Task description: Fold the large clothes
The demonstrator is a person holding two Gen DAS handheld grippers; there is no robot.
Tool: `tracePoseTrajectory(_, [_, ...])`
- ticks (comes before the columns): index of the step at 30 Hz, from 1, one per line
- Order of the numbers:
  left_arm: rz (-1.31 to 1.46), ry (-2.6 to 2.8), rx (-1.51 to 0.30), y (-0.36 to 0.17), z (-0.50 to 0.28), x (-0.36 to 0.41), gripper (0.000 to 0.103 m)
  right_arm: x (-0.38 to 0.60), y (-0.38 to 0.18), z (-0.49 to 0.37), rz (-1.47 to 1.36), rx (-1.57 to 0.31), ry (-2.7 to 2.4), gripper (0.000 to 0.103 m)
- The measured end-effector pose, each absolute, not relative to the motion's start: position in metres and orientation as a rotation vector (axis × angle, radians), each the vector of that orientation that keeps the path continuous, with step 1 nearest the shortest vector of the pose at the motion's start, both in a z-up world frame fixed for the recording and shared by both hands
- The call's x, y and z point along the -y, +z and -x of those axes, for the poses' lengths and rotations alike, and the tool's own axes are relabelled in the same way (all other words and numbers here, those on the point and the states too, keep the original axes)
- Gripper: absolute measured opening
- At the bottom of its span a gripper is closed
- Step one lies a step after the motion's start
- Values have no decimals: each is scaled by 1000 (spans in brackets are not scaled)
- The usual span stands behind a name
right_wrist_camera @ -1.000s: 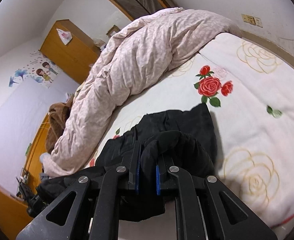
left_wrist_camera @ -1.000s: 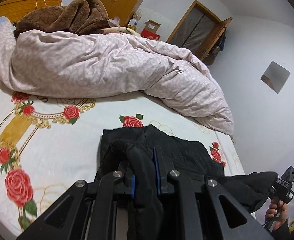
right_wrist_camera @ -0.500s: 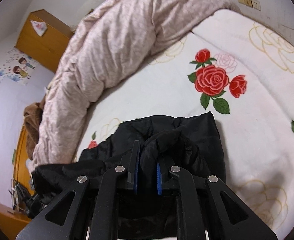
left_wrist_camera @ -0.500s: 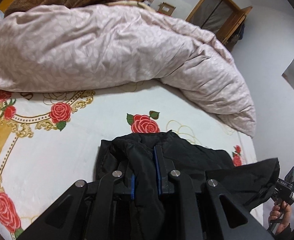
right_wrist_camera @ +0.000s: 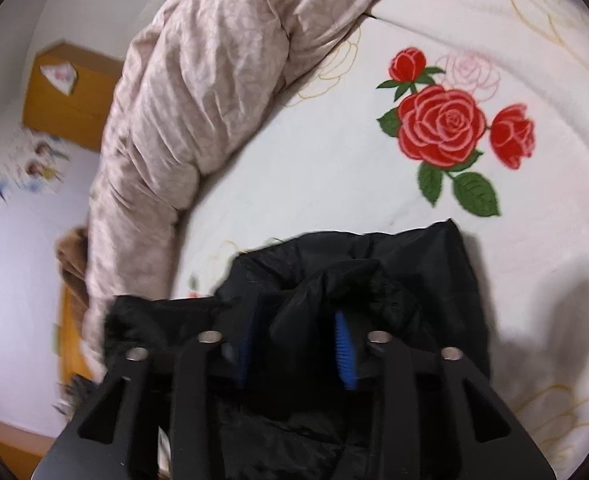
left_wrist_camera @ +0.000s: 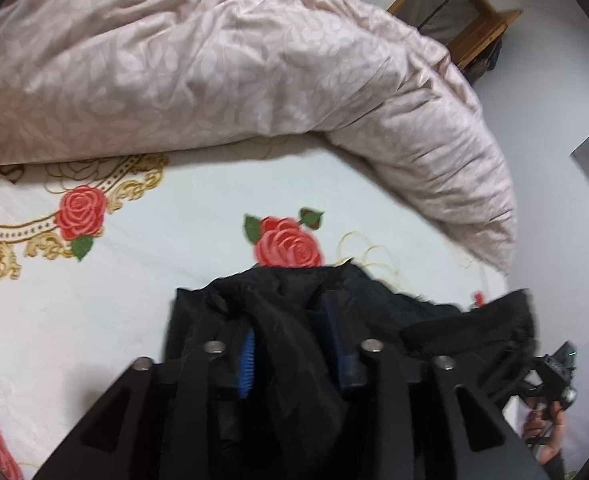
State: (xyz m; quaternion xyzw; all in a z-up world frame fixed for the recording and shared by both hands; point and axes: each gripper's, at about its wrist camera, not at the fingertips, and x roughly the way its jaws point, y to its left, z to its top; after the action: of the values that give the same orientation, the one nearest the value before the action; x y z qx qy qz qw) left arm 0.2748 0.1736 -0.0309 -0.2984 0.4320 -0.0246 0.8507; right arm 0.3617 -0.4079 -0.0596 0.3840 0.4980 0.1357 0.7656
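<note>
A large black garment (left_wrist_camera: 374, 296) lies bunched on the rose-print bed sheet (left_wrist_camera: 134, 280). In the left wrist view my left gripper (left_wrist_camera: 292, 350) has its blue-padded jaws spread apart, with a fold of the black fabric lying loose between them. In the right wrist view the same black garment (right_wrist_camera: 434, 264) sits low on the sheet (right_wrist_camera: 334, 184), and my right gripper (right_wrist_camera: 296, 350) also has its jaws spread with a fold draped between them. The right gripper also shows at the lower right of the left wrist view (left_wrist_camera: 554, 372), held by a hand.
A big pink-beige duvet (left_wrist_camera: 234, 60) is heaped across the far side of the bed, also in the right view (right_wrist_camera: 198, 92). A wooden door frame (left_wrist_camera: 466, 12) stands beyond it. An orange wardrobe (right_wrist_camera: 66, 92) and brown blanket (right_wrist_camera: 72, 256) are at left.
Both grippers have moved forward and down toward the sheet with the garment. Both pairs of jaws, shut on the fabric before, now stand wider apart.
</note>
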Motion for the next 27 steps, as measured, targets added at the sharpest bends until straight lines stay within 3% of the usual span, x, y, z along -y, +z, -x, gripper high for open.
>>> tracePoseTrajectory(2, [671, -82, -861, -23, -270, -178, 57, 414, -54, -362, -905, -1040, 330, 66])
tracePoseTrajectory(5, [678, -90, -831, -12, -267, -178, 62, 414, -38, -360, -889, -982, 317, 67])
tracePoseTrajectory(12, [701, -77, -825, -12, -266, -179, 66, 384, 9, -338, -561, -825, 279, 67])
tracePoseTrajectory(16, [714, -40, -802, -12, -265, -183, 81, 352, 11, -325, -376, -820, 314, 67])
tracePoseTrajectory(22, [652, -53, -785, -1, -262, -177, 82, 321, -26, -322, -234, -904, 334, 66])
tracePoseTrajectory(27, [522, -98, -790, 8, -252, -147, 82, 313, -26, -309, -185, -880, 334, 66])
